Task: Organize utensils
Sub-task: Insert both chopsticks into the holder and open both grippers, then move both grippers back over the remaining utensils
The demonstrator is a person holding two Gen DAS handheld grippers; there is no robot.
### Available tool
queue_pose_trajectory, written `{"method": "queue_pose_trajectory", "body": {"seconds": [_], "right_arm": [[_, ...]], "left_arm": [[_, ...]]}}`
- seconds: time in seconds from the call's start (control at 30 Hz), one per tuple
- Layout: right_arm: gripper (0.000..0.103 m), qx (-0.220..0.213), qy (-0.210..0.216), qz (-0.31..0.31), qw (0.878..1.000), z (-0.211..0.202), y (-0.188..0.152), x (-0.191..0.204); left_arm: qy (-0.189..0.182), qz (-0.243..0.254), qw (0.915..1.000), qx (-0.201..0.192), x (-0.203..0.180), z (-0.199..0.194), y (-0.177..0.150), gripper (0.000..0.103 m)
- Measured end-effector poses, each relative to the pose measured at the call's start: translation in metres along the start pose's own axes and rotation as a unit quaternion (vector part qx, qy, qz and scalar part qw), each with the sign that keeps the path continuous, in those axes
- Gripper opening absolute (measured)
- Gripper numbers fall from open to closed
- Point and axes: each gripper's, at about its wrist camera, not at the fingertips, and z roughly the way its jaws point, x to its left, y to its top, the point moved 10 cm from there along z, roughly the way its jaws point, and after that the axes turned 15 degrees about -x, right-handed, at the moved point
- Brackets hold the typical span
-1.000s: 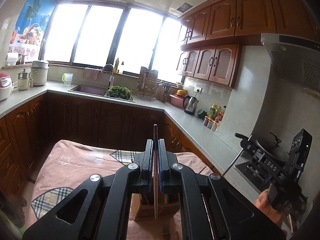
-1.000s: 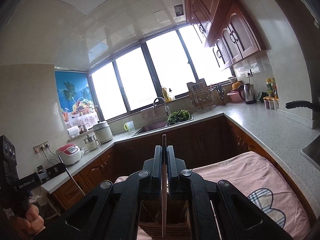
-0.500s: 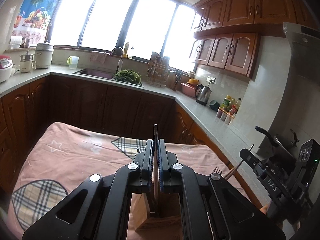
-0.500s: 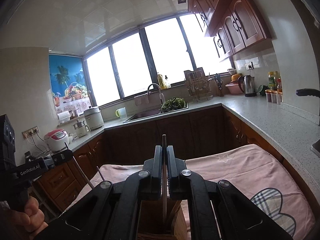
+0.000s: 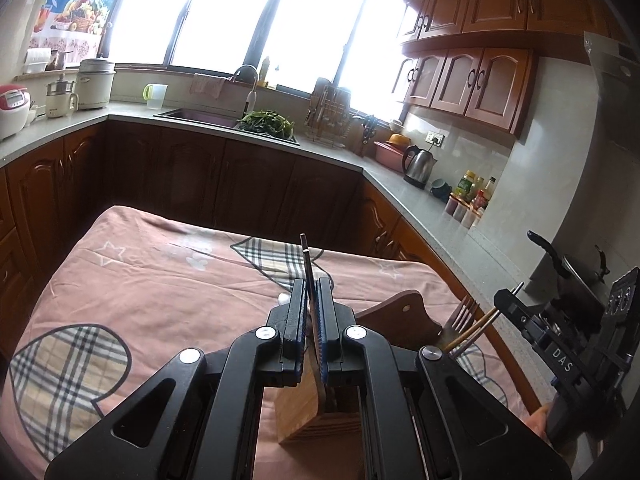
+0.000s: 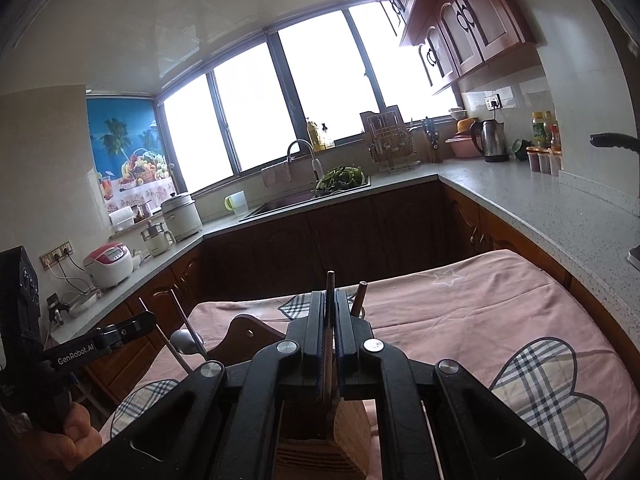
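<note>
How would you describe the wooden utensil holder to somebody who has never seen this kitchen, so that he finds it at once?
Start at the table with the pink cloth in the middle of the kitchen. On its near end, just under the two grippers, stands the wooden utensil holder. It is the only wooden box on the cloth, with a fork standing up in it.

Two wrist fisheyes, close above table, facing shared kitchen window
</note>
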Motion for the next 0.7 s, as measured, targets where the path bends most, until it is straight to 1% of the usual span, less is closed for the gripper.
{"method": "queue_pose_trajectory", "body": {"seconds": [0.13,0.3,0.33,0.37,0.4,0.43,0.47,0.5,0.53,0.57,0.6,0.63,0.67,0.7], "right_arm": [[0.006,0.005,-0.001,0.003,1.000,0.001,0.000,0.000],[0.013,0.003,0.000,0.001,1.000,-0.003,0.003,0.003],[0.017,0.000,0.000,-0.001,1.000,-0.005,0.005,0.004],[0.025,-0.008,0.001,-0.002,1.000,-0.008,0.008,0.005],[0.031,-0.015,0.001,-0.003,1.000,-0.011,0.011,0.006],[0.048,-0.021,0.000,-0.002,1.000,-0.015,0.014,0.007],[0.062,-0.028,0.000,0.000,1.000,-0.018,0.017,0.007],[0.066,-0.033,0.001,0.002,0.999,-0.021,0.020,0.007],[0.067,-0.036,0.002,0.003,0.999,-0.024,0.022,0.008],[0.069,-0.038,0.003,0.005,0.999,-0.026,0.024,0.008],[0.072,-0.040,0.003,0.008,0.999,-0.028,0.026,0.007],[0.080,-0.041,0.002,0.012,0.999,-0.030,0.028,0.006],[0.088,-0.042,0.003,0.016,0.999,-0.032,0.029,0.005],[0.093,-0.041,0.005,0.020,0.999,-0.035,0.029,0.005]], "left_arm": [[0.001,-0.002,1.0000,0.004,0.000,0.001,0.000,0.004],[0.002,-0.005,0.9999,0.010,0.002,0.000,0.001,0.008],[0.003,-0.006,0.9999,0.010,0.002,-0.001,0.002,0.014],[0.005,-0.006,0.9999,0.009,0.003,-0.003,0.002,0.029],[0.009,-0.005,0.9999,0.007,0.004,-0.005,0.003,0.039],[0.014,-0.005,0.9999,0.002,0.006,-0.009,0.003,0.056],[0.016,-0.006,0.9999,-0.002,0.008,-0.013,0.004,0.060],[0.016,-0.005,0.9998,-0.004,0.008,-0.016,0.005,0.061],[0.017,-0.002,0.9998,-0.001,0.008,-0.018,0.005,0.064],[0.020,-0.001,0.9998,0.002,0.009,-0.020,0.004,0.076],[0.024,0.000,0.9997,0.003,0.010,-0.023,0.003,0.082],[0.027,0.001,0.9996,0.002,0.011,-0.027,0.002,0.090],[0.032,0.003,0.9995,0.002,0.013,-0.032,0.001,0.095],[0.038,0.006,0.9993,0.004,0.015,-0.036,0.000,0.098]]}}
